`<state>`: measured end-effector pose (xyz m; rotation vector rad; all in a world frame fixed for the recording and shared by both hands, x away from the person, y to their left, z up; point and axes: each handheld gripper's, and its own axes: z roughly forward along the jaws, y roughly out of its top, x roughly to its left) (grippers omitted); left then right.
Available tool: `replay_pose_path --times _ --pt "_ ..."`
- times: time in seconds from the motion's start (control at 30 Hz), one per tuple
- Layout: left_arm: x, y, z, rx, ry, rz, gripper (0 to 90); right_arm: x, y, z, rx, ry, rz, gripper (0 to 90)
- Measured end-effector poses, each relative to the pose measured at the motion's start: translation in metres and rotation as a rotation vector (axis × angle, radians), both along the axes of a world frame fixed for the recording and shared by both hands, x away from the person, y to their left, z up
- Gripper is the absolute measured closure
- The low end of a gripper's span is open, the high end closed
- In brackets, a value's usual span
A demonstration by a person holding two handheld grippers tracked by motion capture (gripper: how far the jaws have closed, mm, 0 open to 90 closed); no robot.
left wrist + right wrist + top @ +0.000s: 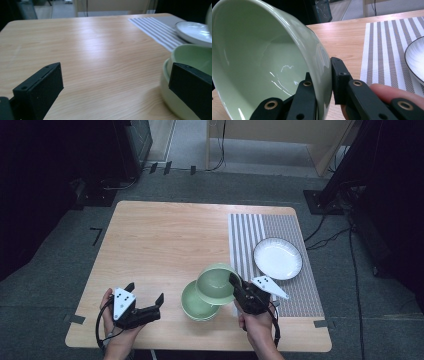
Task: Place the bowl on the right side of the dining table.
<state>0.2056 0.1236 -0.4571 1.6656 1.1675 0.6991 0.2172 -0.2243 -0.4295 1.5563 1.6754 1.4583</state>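
My right gripper (234,281) is shut on the rim of a light green bowl (215,282), one jaw inside and one outside the wall. The bowl is lifted and tilted, and it overlaps more green bowls (192,306) that stand on the table below it. In the right gripper view the held bowl (262,62) lies on its side with the right gripper (322,67) clamped on its edge. Left of the bowls, near the front edge, my left gripper (145,291) is open and empty. In the left gripper view the left gripper (116,72) has bare wood between its jaws, and two nested green bowls (192,53) stand behind the right jaw.
A grey striped placemat (250,235) covers the right part of the wooden table (165,240). A white plate with a dark rim (277,258) rests on it, just right of the held bowl. Cables and dark stands lie on the floor around the table.
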Motion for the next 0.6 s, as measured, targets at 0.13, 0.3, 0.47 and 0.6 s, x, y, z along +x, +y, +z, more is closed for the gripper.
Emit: replay_pose_path --times 0.13,0.3,0.47,0.6 --pt "-0.001 0.019 -0.006 0.016 0.022 0.041 0.0 0.001 -0.003 0.001 0.001 -0.003 -0.005 83.6" --pt "-0.001 0.041 -0.016 0.055 0.053 0.082 0.0 0.002 -0.007 0.003 0.002 -0.005 -0.017 83.6" --pt "0.005 0.063 -0.029 0.097 0.097 0.128 0.0 0.003 -0.01 0.003 0.002 -0.003 -0.024 83.6" --pt "0.012 0.078 -0.038 0.104 0.151 0.145 0.0 0.004 -0.012 0.003 0.002 -0.006 -0.029 83.6"
